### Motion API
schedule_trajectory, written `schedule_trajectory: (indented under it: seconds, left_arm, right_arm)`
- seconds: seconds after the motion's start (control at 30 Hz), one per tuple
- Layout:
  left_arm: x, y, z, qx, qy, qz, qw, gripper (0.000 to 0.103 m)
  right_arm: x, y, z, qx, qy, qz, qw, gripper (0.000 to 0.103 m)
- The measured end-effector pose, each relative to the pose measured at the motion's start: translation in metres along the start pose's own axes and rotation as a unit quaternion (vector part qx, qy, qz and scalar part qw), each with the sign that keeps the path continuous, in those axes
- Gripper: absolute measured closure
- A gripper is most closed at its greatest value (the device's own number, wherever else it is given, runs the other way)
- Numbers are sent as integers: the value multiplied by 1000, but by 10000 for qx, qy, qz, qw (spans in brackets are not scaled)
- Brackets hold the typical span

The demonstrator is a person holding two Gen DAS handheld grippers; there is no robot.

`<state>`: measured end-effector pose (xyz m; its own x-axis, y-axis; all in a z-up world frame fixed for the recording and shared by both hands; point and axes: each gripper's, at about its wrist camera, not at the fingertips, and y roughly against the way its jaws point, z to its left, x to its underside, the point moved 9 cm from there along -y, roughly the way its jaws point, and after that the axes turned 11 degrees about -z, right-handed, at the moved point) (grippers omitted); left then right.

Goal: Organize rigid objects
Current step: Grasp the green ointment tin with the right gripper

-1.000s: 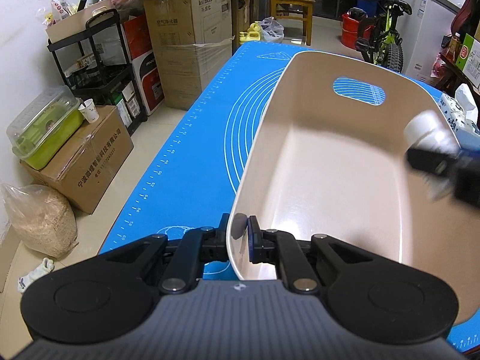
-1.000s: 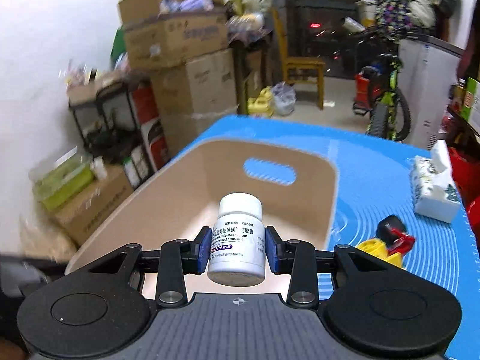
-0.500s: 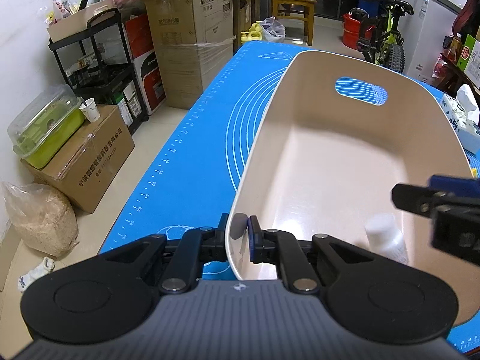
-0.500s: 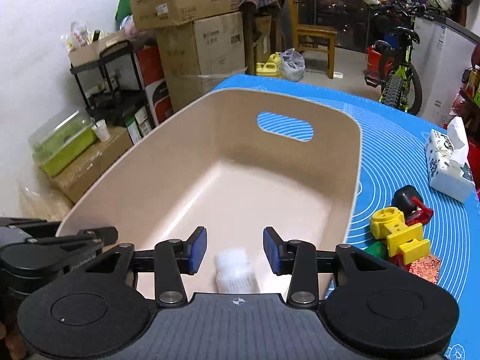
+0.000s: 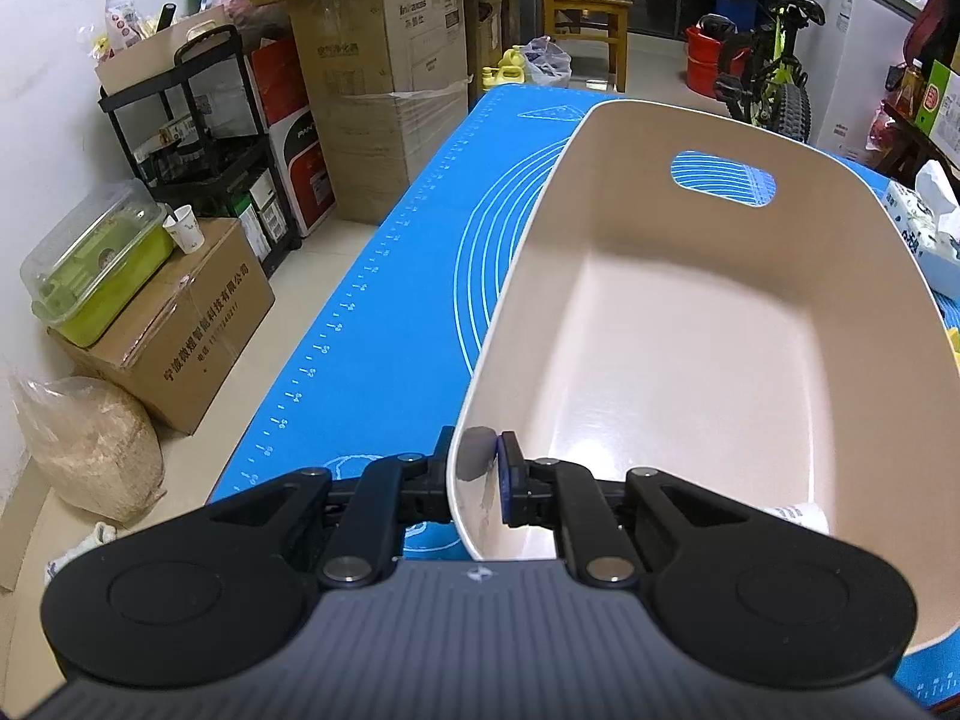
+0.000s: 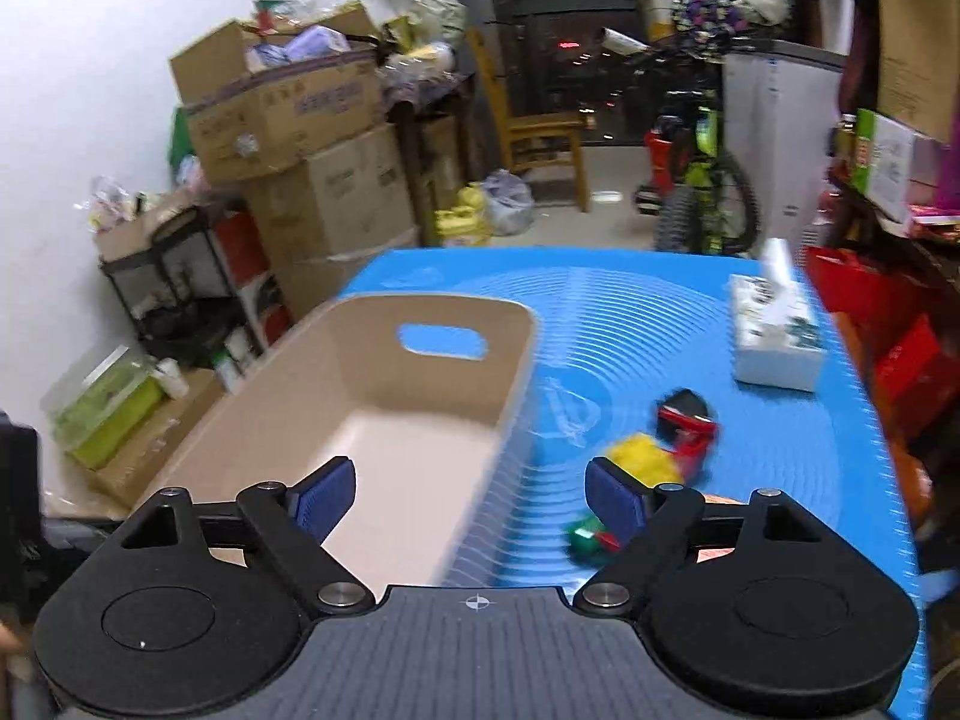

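Beige plastic bin [image 5: 690, 360] sat on the blue mat [image 5: 384, 300] covering the counter, toward its left edge. The left claw [image 5: 477, 468] was clenched on the bin's near rim, one pad inside the wall and one outside. The white pill bottle [image 5: 801, 515] lay on its side in the bin's near end (only a sliver showed behind the claw arm). The right claw [image 6: 471, 495] had just been opening and hung released, nothing between its blue pads [image 6: 324, 495], over the bin's right wall. Blurry toy blocks [image 6: 648, 462] sat on the mat just right of the bin, with a tissue box [image 6: 777, 330] beyond them toward the counter's right edge.
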<state>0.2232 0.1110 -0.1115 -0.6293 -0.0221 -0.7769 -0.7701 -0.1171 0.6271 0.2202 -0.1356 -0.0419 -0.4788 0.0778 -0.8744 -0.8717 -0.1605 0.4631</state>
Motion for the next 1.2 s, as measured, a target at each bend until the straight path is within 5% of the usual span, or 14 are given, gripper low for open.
schedule_trajectory:
  seconds: [0.53, 1.0, 1.2]
  left_arm:
    - [0, -1, -2, -136, 129, -6, 9998, 87]
    - [1, 0, -2, -147, 149, -6, 9998, 87]
    - [1, -1, -2, -143, 157, -5, 9998, 87]
  right_arm:
    - [103, -17, -57, 529, -251, 1451, 9877, 13]
    - [136, -35, -60, 427, -530, 1904, 9793, 15]
    - [140, -37, -50, 531, 56, 1855, 9812, 21]
